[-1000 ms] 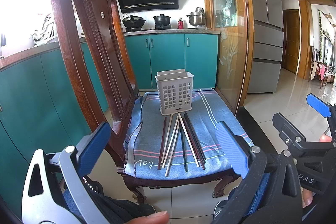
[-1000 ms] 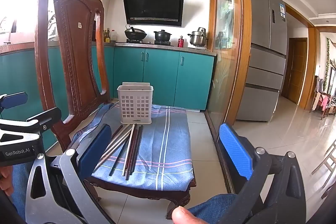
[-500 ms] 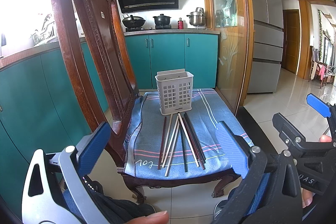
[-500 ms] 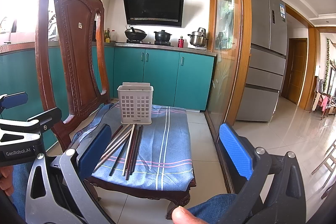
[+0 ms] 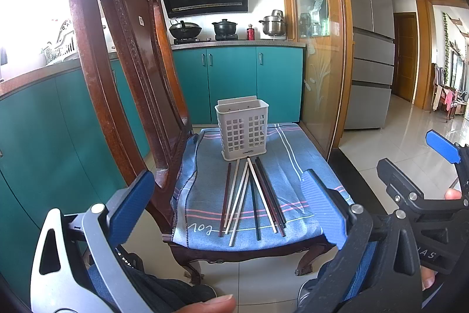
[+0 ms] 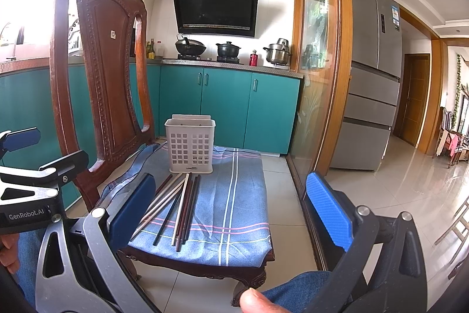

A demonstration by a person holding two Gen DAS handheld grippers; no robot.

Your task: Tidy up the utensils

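Compared with the views taken a second and a half-second earlier, nothing had shifted: both claws, the chopsticks and the holder sat in the same places. Judged from that, the sorting had not begun, and every stick remained to be moved.

The left claw (image 5: 228,207) stood wide, its blue pads well apart and nothing between them. The right claw (image 6: 231,210) likewise stood wide and empty. Both hung short of the chair seat, at its near edge.

The chopsticks (image 5: 252,195) lay loose on the blue cloth (image 5: 293,166) covering the chair (image 5: 117,63) seat, fanned out from a meeting point at 12 o'clock toward the near edge at 6 o'clock. Light and dark sticks were mixed, several crossing one another. The perforated white holder (image 5: 241,131) stood upright at 12 o'clock of the fan, just beyond the stick tips, possibly touching them; contact could not be confirmed.

Items not established: the exact count of sticks, since dark ones overlapped and ran together in both views; the inside of the holder, whose floor was hidden by its wall, though no stick showed above the rim; the rear compartment of the holder, seen only as a raised back edge. In the left wrist view the right claw was cut off at 3 o'clock, and the holding hands showed only as a thumb tip at 6 o'clock and fingers at the frame edges.
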